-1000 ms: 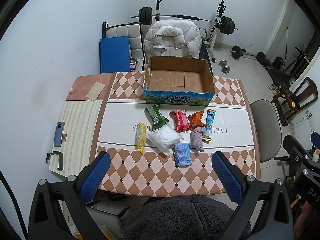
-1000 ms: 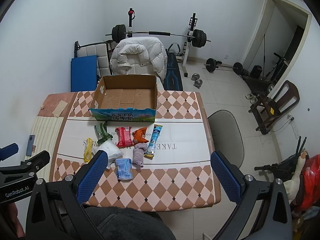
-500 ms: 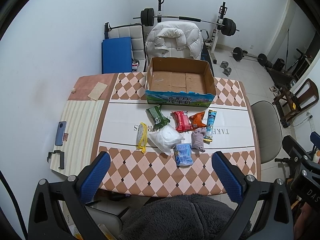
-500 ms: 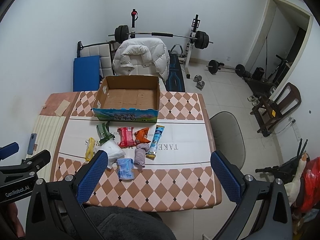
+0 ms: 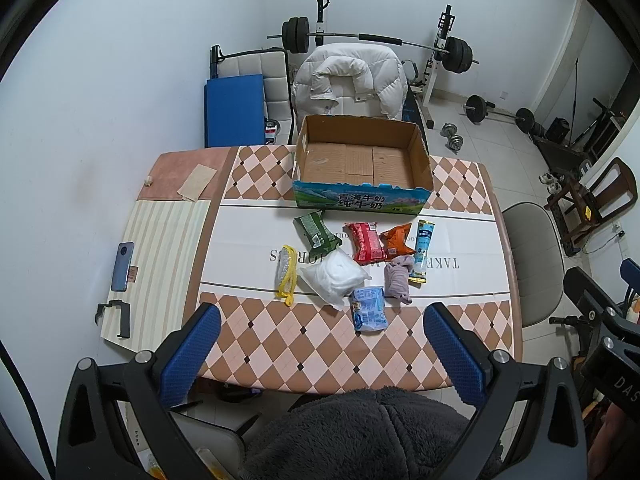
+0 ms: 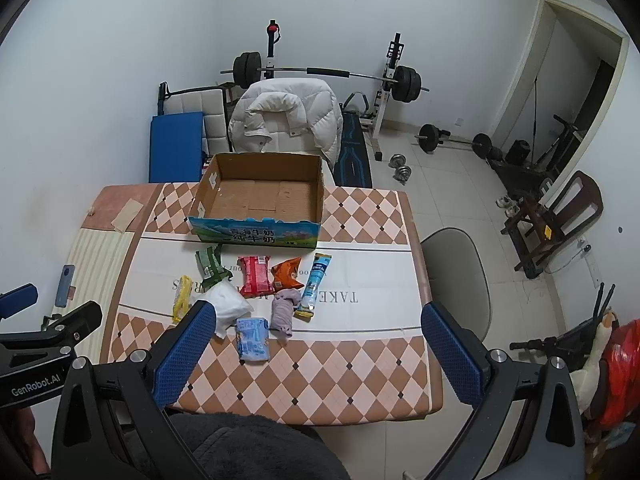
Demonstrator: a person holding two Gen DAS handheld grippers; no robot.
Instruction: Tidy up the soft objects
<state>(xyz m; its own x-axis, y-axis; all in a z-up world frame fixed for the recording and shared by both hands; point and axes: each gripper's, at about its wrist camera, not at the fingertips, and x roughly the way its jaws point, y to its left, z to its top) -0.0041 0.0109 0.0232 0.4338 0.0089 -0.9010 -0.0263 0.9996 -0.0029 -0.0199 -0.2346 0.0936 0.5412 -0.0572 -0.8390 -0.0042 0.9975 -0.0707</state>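
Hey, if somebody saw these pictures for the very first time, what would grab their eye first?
Probably the cluster of colourful soft packets in the middle of the checkered table, with the open, empty cardboard box just behind them at the far edge. Next, the white puffy jacket draped over a chair behind the box, and the barbell rack against the back wall.

"GenRobot.AI" marks the left gripper; "TAKE" crosses the tablecloth.

An open cardboard box sits above frame centre on the table. Below it lie soft packets, including a white bag. The left gripper gapes wide along the bottom.
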